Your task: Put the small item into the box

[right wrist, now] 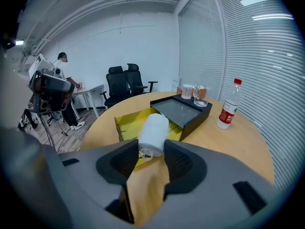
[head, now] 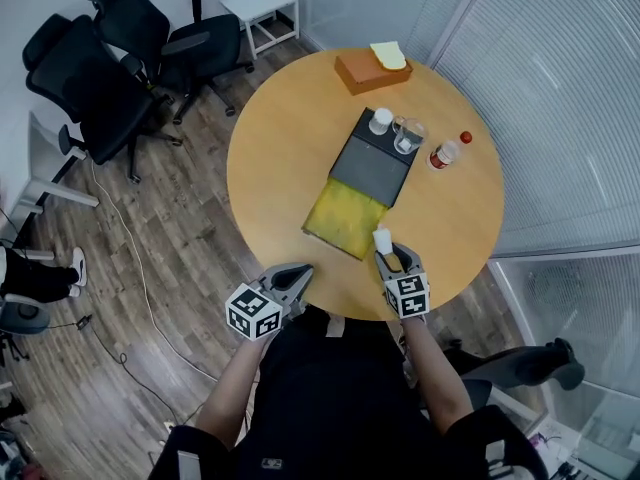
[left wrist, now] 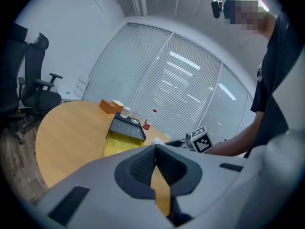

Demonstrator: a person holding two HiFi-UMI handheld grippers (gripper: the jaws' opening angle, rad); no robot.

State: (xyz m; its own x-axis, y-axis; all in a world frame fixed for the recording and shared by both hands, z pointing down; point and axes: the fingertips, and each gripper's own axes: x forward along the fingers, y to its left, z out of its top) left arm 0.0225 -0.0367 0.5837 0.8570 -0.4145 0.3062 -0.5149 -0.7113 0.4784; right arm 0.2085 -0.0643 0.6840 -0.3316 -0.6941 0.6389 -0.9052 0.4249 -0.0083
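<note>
A small white roll is pinched in my right gripper, which is shut on it just short of the near edge of the open yellow box. The box lies in the middle of the round wooden table, with its dark lid lying at its far end. My left gripper hovers at the table's near edge, left of the box, its pads together with nothing between them. In the left gripper view the yellow box is ahead.
On the lid's far end stand two glasses. A red-capped bottle stands to the right of them, and a brown box sits at the table's far edge. Black office chairs stand to the left.
</note>
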